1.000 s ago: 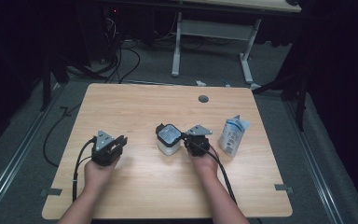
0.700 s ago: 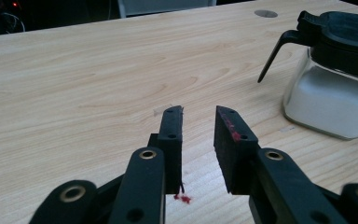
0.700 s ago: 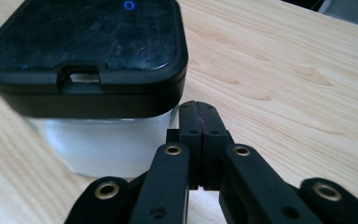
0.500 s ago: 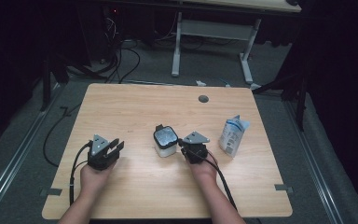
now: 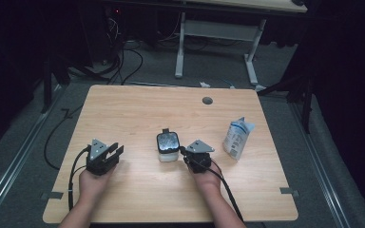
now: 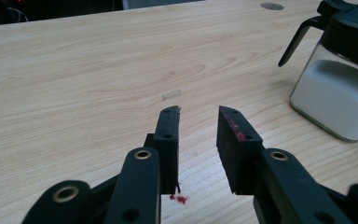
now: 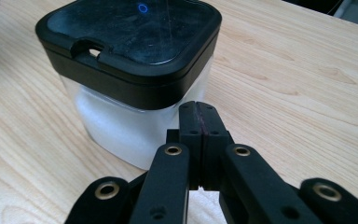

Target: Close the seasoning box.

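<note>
While the right gripper [image 7: 200, 109], jaws pressed together, noses the lidded jar [image 5: 167, 146] at frame centre, the left gripper [image 6: 198, 122], empty, has just been opening at lower left, so the work looks barely begun.

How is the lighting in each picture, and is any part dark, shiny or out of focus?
High view: the pale wooden table is evenly lit, the room around it nearly black. Left gripper view: sharp, with soft shadow beside the clear square jar with a black lid. Right gripper view: a small blue glint on the jar's lid; the shut right gripper blurs toward the bottom edge.
</note>
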Demonstrator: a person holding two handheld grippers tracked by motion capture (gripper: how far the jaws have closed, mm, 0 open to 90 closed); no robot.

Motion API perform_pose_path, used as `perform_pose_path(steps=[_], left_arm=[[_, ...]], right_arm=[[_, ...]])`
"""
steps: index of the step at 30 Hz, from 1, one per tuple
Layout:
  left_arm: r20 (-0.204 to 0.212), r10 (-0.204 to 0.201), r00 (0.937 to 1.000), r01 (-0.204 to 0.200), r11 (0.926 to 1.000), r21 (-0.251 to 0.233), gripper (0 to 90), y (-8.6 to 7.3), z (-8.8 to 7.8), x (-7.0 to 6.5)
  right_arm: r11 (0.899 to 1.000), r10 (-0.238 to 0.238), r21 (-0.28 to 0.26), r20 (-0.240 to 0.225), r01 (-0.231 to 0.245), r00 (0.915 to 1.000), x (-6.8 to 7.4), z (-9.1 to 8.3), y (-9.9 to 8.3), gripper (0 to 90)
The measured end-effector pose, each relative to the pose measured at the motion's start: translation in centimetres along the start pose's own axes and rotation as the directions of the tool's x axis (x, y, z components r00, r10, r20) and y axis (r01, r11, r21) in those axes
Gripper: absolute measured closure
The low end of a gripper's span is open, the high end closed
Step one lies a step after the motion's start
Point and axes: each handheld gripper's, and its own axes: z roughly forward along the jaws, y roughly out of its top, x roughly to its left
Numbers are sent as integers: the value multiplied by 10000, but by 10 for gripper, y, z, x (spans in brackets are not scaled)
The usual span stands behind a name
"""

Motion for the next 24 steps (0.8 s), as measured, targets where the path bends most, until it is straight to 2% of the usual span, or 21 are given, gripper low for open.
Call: perform_pose_path(steps=[13, 21, 24], left_arm=[[8, -27, 10000, 27, 10000, 20, 694, -1, 0, 1], [20, -28, 10000, 28, 10000, 43, 691, -2, -1, 2], [17, -14, 10000, 14, 10000, 52, 683, -3, -3, 2]], right_arm=[[9999, 13, -152, -155, -15, 9999, 7, -5, -3, 900], [9999, -18, -140, -95, 16, 10000, 6, -6, -4, 887], [9999, 126, -40, -61, -127, 9999, 2, -8, -7, 870]])
